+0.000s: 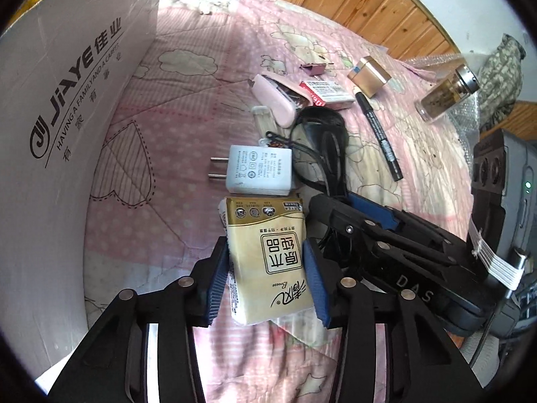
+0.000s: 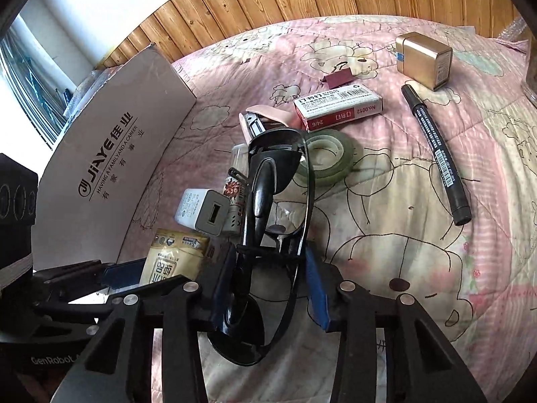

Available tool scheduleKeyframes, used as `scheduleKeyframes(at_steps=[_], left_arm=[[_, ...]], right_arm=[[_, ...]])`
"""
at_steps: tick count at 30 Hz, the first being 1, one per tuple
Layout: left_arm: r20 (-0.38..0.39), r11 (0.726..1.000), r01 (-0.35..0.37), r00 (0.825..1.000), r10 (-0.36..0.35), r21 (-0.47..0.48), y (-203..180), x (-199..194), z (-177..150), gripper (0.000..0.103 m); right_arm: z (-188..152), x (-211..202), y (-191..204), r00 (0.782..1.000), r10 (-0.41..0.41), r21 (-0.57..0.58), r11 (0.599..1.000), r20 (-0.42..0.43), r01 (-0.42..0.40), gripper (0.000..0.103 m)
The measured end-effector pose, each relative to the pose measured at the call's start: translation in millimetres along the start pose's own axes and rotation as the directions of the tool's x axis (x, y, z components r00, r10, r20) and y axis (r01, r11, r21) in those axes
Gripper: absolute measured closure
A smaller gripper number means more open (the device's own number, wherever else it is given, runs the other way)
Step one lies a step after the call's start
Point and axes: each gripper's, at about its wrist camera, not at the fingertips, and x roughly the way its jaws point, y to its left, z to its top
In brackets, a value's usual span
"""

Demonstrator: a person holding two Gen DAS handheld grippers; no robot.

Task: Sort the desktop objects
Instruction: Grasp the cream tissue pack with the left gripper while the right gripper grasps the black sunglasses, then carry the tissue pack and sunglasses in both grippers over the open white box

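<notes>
Both hand-held grippers, the left hand-held gripper and right hand-held gripper, are showing black angular linkage arms, silver round rivets, ribbed blue pads.

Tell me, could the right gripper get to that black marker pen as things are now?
Probably not yet: the right gripper is shut on the black sunglasses. The marker pen itself lies uncovered on the pink quilt, nothing blocking it, so reaching looks easy once the sunglasses are put down.

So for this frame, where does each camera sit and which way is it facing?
Left wrist: on the left gripper, looking steeply down at a tissue pack between its blue pads; the right gripper shows alongside.
Right wrist: on the right gripper, looking down at black sunglasses between its pads.
Shared: white charger, marker, white box.
</notes>
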Motion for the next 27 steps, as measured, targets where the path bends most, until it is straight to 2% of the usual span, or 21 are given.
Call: scheduleKeyframes(at_steps=[5,6,8,10,13,14,18,20,24,27], left_arm=[[0.025,1.000,0.006,1.000,-0.006,0.013,-7.4,-15.6,-4.8,0.071],[0.028,1.000,0.000,1.000,0.000,0.015,-8.0,-18.7,-6.4,0.071],[0.026,0.999,-0.019,1.000,0.018,0.028,-9.4,-23.7,-10.7,0.080],[0.019,0.998,-0.037,0.999,0.037,0.049,-10.9,-26.1,-15.9,0.081],[0.008,0.997,-0.060,0.998,0.059,0.056,-12.1,-23.8,-22.9,0.077],[0.005,0.996,-0.065,0.998,0.065,0.063,-14.5,-21.6,-24.3,0.069],[-0.047,0.996,-0.064,0.997,0.067,0.062,-21.5,-5.9,-30.1,0.058],[-0.054,0.994,-0.081,0.995,0.086,0.076,-26.8,0.2,-32.6,0.049],[-0.060,0.989,-0.108,0.992,0.115,0.102,-33.7,8.6,-38.6,0.044],[-0.036,0.991,-0.095,0.994,0.099,0.096,-30.0,10.3,-41.4,0.041]], right_arm=[[-6.9,-15.2,-2.4,1.000,-0.003,0.029,1.000,0.018,0.002,0.063],[-8.4,-19.1,-2.0,1.000,-0.010,0.027,1.000,0.025,0.009,0.063],[-11.5,-26.9,-1.6,0.999,-0.025,0.020,1.000,0.036,0.024,0.063],[-14.9,-34.1,-1.9,0.997,-0.061,0.007,0.998,0.048,0.060,0.063],[-19.7,-37.3,-2.5,0.992,-0.118,-0.008,0.993,0.054,0.118,0.063],[-22.1,-38.0,-2.8,0.990,-0.127,-0.009,0.992,0.054,0.127,0.063],[-35.1,-36.7,-8.9,0.990,-0.139,-0.001,0.990,0.033,0.139,0.063],[-40.6,-32.6,-15.1,0.992,-0.123,0.019,0.992,0.032,0.122,0.063],[-42.6,-30.5,-14.0,0.990,-0.135,-0.010,0.991,0.039,0.135,0.063],[-43.1,-30.1,-16.3,0.990,-0.130,-0.020,0.991,0.051,0.131,0.063]])
